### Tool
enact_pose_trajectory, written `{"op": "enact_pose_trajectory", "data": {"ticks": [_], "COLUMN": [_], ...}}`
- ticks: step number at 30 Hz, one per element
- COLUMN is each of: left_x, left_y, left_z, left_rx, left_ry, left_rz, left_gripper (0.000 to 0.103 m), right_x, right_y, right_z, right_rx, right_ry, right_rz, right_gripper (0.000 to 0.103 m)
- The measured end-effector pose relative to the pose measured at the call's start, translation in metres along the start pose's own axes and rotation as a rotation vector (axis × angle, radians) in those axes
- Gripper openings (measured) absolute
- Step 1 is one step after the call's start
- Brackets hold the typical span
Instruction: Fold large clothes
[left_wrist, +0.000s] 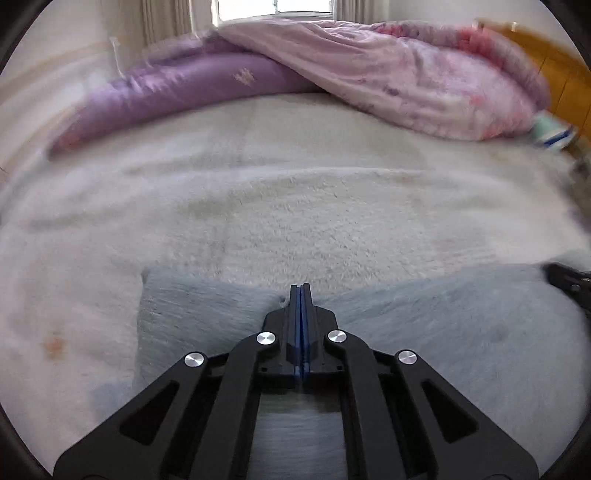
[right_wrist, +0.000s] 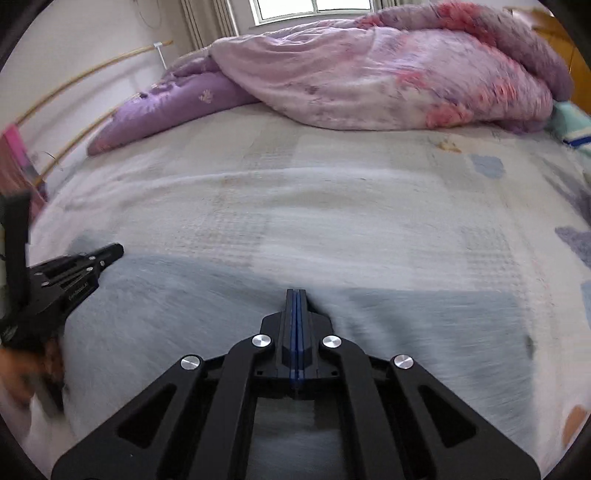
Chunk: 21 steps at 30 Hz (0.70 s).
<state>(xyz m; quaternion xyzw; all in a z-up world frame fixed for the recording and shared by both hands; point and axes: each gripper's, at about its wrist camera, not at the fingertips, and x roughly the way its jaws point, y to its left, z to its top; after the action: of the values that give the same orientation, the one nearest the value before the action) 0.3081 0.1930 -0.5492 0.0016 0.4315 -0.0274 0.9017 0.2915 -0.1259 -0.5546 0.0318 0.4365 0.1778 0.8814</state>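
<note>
A light blue fleecy garment lies flat on the near part of the bed, its far edge running across both views. My left gripper is shut at that edge, and the cloth puckers toward its tips. My right gripper is shut the same way further along the same edge of the garment, with creases running to its tips. Each gripper shows in the other's view: the right gripper at the right border, the left gripper at the left, with a hand behind it.
The bed's pale patterned sheet stretches beyond the garment. A bunched pink floral quilt and a purple pillow lie at the far end. A wooden headboard is at the right, a window behind.
</note>
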Motion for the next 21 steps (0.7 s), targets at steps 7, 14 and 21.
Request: {"op": "enact_pose_trajectory", "data": {"ticks": [7, 14, 21], "left_x": [-0.01, -0.037, -0.062], "left_y": [0.042, 0.055, -0.055], "left_z": [-0.002, 0.003, 0.002], "left_rx": [0.117, 0.03, -0.059], "left_ry": [0.029, 0.101, 0.04], "left_rz": [0.192, 0.317, -0.04], "left_gripper": [0.003, 0.002, 0.003], "right_x": [-0.036, -0.072, -0.047], "right_y": [-0.091, -0.104, 0.029], "right_z": [-0.014, -0.03, -0.009], "right_rx": [0.175, 0.348, 0.272], "right_ry": [0.025, 0.071, 0.002], "right_rz": [-0.291, -0.462, -0.179], "right_gripper": [0.0, 0.003, 0.003]}}
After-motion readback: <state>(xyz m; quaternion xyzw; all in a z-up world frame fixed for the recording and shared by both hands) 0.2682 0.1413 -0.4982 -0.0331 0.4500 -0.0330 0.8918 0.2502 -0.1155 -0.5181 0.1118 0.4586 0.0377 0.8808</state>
